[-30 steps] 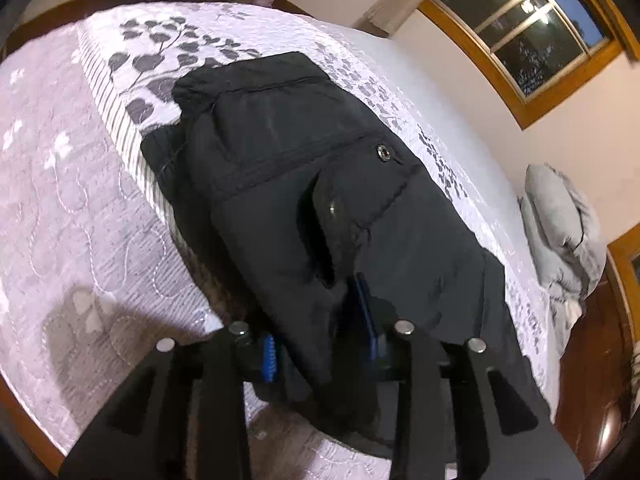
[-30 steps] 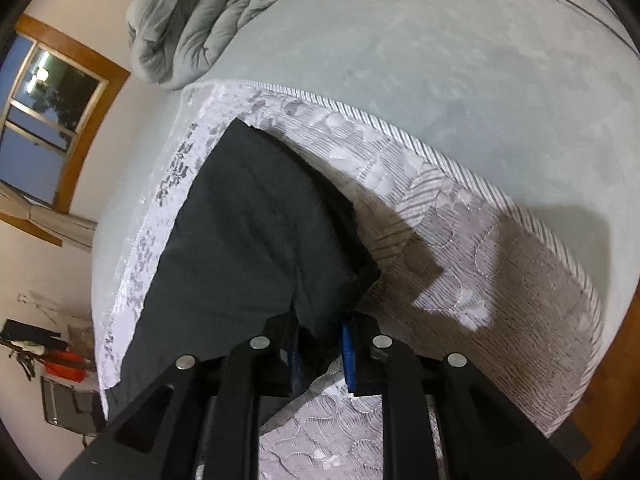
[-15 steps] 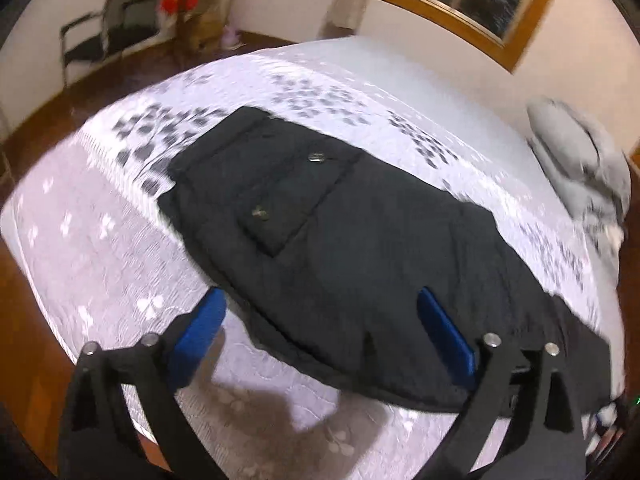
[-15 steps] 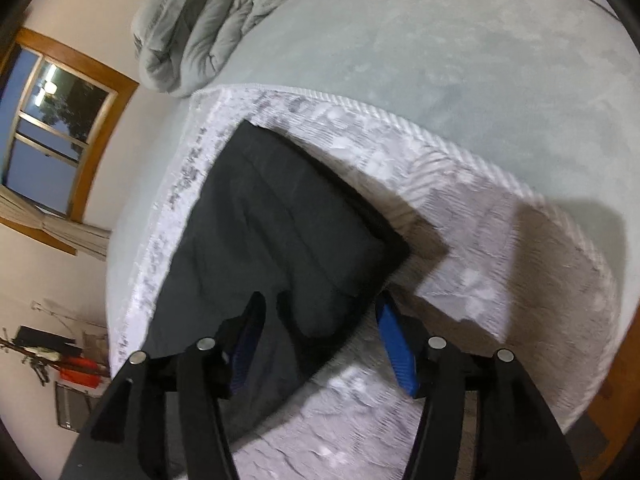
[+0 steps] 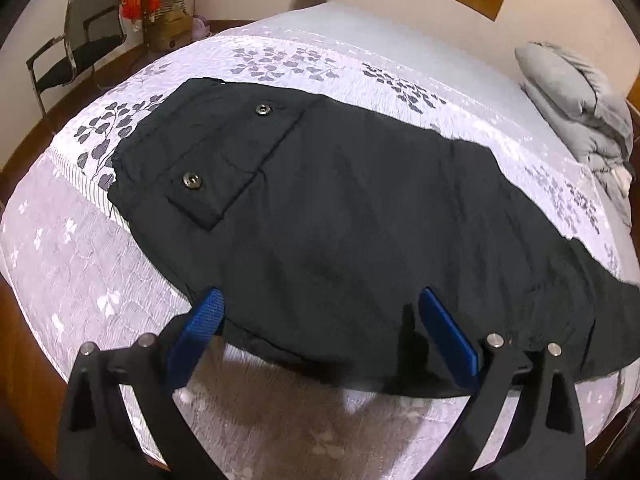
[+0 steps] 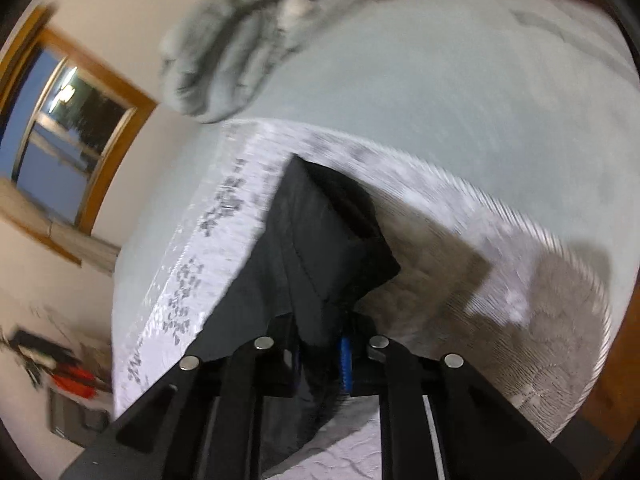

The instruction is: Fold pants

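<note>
Black pants (image 5: 360,216) lie spread flat across the patterned bedspread (image 5: 280,56), already doubled leg on leg by the look of it, pocket flap with two snap buttons (image 5: 191,180) at the far-left end from the left gripper; left gripper (image 5: 320,332) hovers just over the near edge of the fabric, jaws spread wide, blue pads (image 5: 448,336) either side with nothing pinched between them, so it holds nothing; near hem runs right under the pads, probably lined up for a fresh pinch on that edge; right gripper (image 6: 320,360) is at the other end, jaws closing, black cloth bunched in the gap and pads look pressed on it, blue pad edge barely visible behind the fabric; pants (image 6: 320,248) rise from the bedspread (image 6: 460,216) towards the right gripper in a tented ridge, which suggests the leg end is lifted clear so it can be carried over towards the waist; right view is motion-blurred, so the exact layer count in the pinch cannot be told; grey duvet (image 5: 576,92) is bunched far right beyond the left gripper, well apart from the pants; chair (image 5: 76,56) far left off the bed; judgement: mid-fold, lengthwise step done, crosswise fold starting; risk is the lower layer slipping out of the right pinch if only the top layer is caught.
</note>
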`<state>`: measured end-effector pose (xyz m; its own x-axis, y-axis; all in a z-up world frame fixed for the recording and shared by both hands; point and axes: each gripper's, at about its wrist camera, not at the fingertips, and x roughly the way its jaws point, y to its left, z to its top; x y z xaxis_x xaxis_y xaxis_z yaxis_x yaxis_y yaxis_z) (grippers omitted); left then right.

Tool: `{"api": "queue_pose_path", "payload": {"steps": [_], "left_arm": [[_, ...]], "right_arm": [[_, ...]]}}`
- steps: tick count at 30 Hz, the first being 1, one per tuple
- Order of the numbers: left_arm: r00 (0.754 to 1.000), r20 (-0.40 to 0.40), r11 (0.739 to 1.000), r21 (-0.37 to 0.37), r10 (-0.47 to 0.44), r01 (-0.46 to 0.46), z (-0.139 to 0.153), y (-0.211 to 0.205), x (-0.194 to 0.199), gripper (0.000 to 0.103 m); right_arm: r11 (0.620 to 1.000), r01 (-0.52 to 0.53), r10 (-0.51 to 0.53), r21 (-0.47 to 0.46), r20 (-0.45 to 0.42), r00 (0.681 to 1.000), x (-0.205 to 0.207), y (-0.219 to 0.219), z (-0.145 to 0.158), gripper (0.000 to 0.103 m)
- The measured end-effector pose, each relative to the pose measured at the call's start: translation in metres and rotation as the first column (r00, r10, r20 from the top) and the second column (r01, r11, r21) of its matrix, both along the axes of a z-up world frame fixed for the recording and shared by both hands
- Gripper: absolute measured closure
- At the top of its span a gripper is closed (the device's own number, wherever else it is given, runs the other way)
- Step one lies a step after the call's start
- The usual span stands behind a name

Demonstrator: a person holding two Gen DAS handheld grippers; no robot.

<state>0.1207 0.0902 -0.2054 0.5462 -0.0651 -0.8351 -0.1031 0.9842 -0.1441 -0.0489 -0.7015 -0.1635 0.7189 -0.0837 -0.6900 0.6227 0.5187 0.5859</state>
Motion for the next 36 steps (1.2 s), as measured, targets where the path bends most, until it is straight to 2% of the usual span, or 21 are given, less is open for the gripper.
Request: {"api": "queue_pose_path", "payload": {"steps": [3,7,9,12,15,20,28,30,35,36], "left_arm": [[1.0,0.001,1.0,0.021,-0.022,0.022,-0.001,-0.002,-0.002,0.005],[1.0,0.003,0.999,0.022,-0.03,0.03,-0.002,0.001,-0.001,0.005],[1.0,0.002,1.0,0.015,-0.027,0.027,-0.002,0.003,0.0,0.005],[1.0,-0.002,1.0,0.01,-0.024,0.024,-0.004,0.005,0.001,0.005],[1.0,-0.002,1.0,0.004,-0.026,0.026,-0.005,0.006,0.001,0.005],[1.0,-0.004,1.0,-0.004,-0.024,0.024,-0.007,0.007,0.001,0.005],[1.0,0.0,1.0,-0.021,-0.021,0.021,-0.01,0.009,0.002,0.004],[1.0,0.0,0.999,-0.021,-0.024,0.024,-0.01,0.009,0.002,0.004],[1.0,-0.001,0.999,-0.028,-0.025,0.025,-0.012,0.01,0.002,0.004],[1.0,-0.001,0.999,-0.029,-0.024,0.024,-0.012,0.01,0.002,0.004]], "right_arm": [[0.988,-0.06,0.06,-0.14,0.001,0.998,0.018,0.029,0.037,0.089],[0.935,-0.159,0.162,-0.316,-0.017,0.987,0.042,0.078,0.08,0.089],[0.907,-0.201,0.207,-0.369,-0.026,0.978,0.053,0.102,0.093,0.089],[0.847,-0.279,0.285,-0.452,-0.058,0.957,0.072,0.142,0.109,0.089],[0.76,-0.36,0.36,-0.541,-0.11,0.926,0.09,0.19,0.118,0.089],[0.639,-0.465,0.454,-0.613,-0.186,0.871,0.105,0.254,0.114,0.089],[0.483,-0.633,0.608,-0.605,-0.289,0.74,0.129,0.345,0.084,0.089],[0.454,-0.665,0.628,-0.593,-0.316,0.711,0.132,0.361,0.074,0.089],[0.354,-0.735,0.655,-0.578,-0.408,0.636,0.133,0.403,0.041,0.089],[0.343,-0.741,0.657,-0.578,-0.416,0.629,0.133,0.407,0.037,0.089]]}}
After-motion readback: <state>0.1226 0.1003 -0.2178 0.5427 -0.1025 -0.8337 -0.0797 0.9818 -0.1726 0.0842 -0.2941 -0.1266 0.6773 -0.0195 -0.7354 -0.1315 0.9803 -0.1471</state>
